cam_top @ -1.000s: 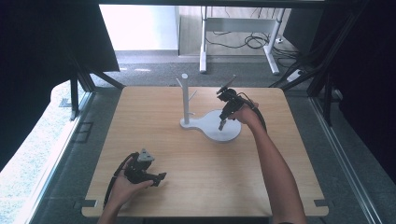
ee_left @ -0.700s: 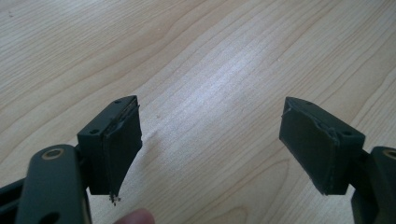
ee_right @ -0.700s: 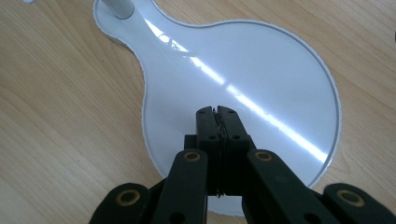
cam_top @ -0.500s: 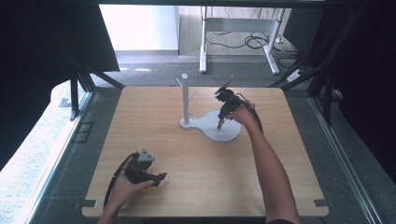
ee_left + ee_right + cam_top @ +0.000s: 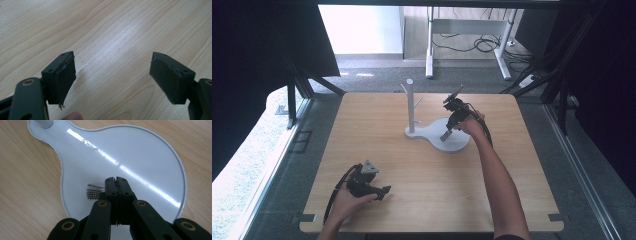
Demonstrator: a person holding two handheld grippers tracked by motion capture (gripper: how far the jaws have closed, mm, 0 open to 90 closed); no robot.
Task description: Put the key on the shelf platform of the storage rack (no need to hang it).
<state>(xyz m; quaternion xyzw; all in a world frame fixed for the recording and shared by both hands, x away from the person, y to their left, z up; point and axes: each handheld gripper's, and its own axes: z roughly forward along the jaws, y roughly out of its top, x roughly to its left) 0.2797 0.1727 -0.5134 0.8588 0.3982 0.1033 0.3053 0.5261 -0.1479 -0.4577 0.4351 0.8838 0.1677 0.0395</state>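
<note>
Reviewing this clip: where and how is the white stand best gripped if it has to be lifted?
Probably the upright post, jaws closing across it from the side, below its pegs. The base lies flat on the table, leaving only a thin edge. The open left gripper is free; the right gripper is shut over the base.

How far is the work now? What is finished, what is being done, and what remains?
Done: nothing visible; the white stand has bare pegs.
In hand: the right gripper, fingers closed, is down on the stand's round base beside a small metal chain-like piece; whether it pinches the piece cannot be told. The left gripper is open over the table.
Left: probably lifting that piece, perhaps onto a peg.
</note>
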